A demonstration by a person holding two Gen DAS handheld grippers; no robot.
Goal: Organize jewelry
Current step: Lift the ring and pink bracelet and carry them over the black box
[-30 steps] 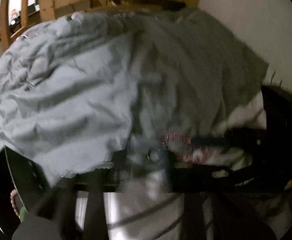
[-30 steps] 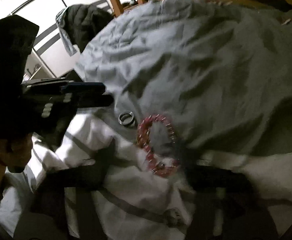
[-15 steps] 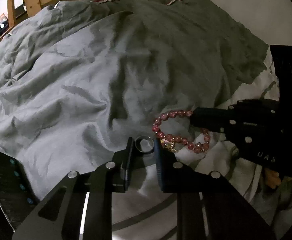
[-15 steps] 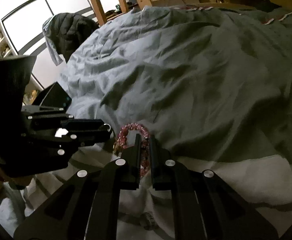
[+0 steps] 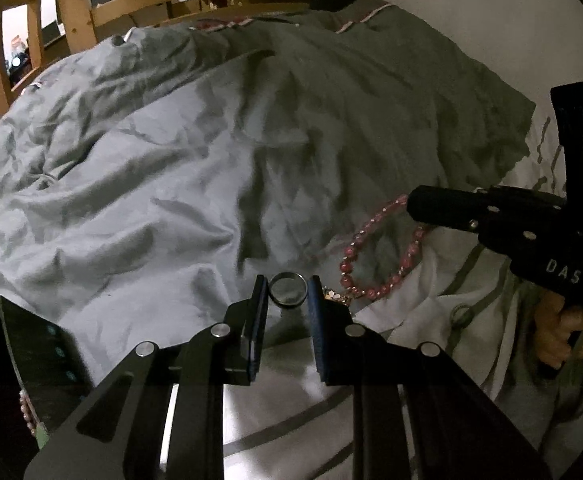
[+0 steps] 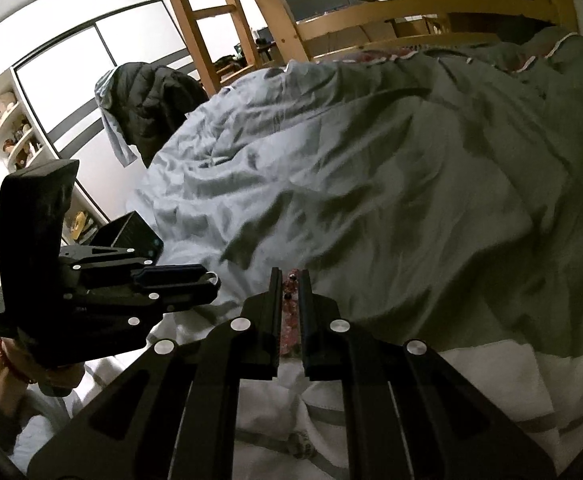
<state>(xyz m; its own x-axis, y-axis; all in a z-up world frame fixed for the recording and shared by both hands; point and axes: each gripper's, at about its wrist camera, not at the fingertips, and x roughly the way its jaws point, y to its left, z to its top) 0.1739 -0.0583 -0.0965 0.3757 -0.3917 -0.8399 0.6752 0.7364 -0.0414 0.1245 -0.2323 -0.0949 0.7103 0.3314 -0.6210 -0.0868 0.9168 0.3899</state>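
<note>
My left gripper [image 5: 288, 289] is shut on a silver ring [image 5: 288, 289], held between its fingertips above the bed. My right gripper [image 6: 290, 285] is shut on a pink bead bracelet [image 6: 290, 322]; the beads show in the narrow gap between its fingers. In the left wrist view the bracelet [image 5: 375, 248] hangs in a loop from the right gripper's tip [image 5: 423, 205], lifted off the bedding, with a small gold charm at its lower end. In the right wrist view the left gripper [image 6: 210, 280] shows at left with the ring at its tip.
A rumpled grey duvet [image 5: 171, 168] covers the bed, with a white striped sheet [image 5: 431, 308] in front. A black box [image 5: 15, 356] sits at lower left; it also shows in the right wrist view [image 6: 131, 236]. A wooden bed frame [image 5: 131, 4] stands behind.
Both grippers have risen off the bedding. The ring is lifted in the left gripper, and the bracelet now hangs from the right gripper instead of lying flat.
</note>
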